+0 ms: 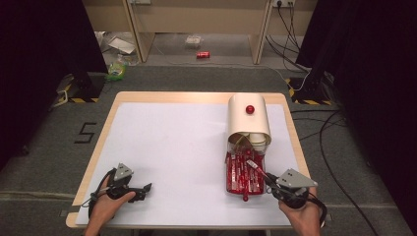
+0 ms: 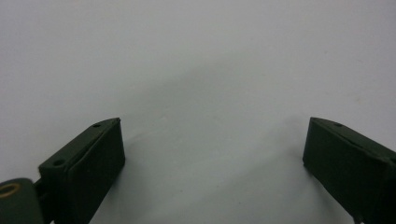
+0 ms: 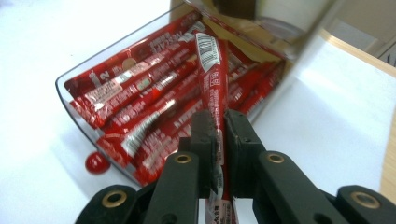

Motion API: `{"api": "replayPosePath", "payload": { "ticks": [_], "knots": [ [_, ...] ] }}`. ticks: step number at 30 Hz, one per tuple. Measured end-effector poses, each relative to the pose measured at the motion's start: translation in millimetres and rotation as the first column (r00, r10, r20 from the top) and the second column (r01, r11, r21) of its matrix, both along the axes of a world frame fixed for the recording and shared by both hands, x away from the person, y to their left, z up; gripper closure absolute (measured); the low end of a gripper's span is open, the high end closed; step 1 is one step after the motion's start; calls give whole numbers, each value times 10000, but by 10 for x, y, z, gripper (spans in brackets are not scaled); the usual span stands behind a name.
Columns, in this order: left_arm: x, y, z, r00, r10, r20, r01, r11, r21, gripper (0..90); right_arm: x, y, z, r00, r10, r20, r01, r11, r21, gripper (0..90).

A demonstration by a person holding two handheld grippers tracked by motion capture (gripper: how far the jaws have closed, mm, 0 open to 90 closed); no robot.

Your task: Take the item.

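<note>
A clear tray (image 1: 229, 186) full of red stick packets (image 1: 241, 172) lies at the table's right, its far end under a raised cream cover (image 1: 248, 125) with a red knob (image 1: 250, 109). My right gripper (image 1: 265, 177) is at the tray's near right corner, shut on one red packet (image 1: 255, 166). In the right gripper view that packet (image 3: 210, 70) rises from between the closed jaws of the right gripper (image 3: 221, 125), above the other packets in the tray (image 3: 70, 91). My left gripper (image 1: 143, 191) rests open near the front left; in its own view the left gripper (image 2: 212, 140) has nothing between its jaws.
A white sheet (image 1: 167, 142) covers the wooden table (image 1: 110, 110). White cups (image 1: 256, 139) sit under the cream cover. A small red disc (image 3: 97, 163) lies at the tray's near edge. On the floor beyond are a red can (image 1: 203, 55) and cables (image 1: 324, 142).
</note>
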State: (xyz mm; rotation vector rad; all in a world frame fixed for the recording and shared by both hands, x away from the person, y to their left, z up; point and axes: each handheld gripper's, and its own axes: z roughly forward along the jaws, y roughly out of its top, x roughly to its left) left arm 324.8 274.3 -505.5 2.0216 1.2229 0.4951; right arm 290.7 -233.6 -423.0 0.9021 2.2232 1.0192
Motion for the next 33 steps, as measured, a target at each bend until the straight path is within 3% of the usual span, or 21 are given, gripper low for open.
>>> {"api": "replayPosePath", "payload": {
  "ticks": [16, 33],
  "knots": [
    [0, 0, 0, 10000, -4, 3, 4, 10000, 2, 48, -168, -427, 8, 9940, -1067, 229, 1052, 9928, 579, 829],
    [-1, -1, 0, 10000, -2, -2, 2, 10000, 9, 48, -95, -557, -118, 9871, -1599, 65, 1597, 9869, 231, 829]
  ]
}}
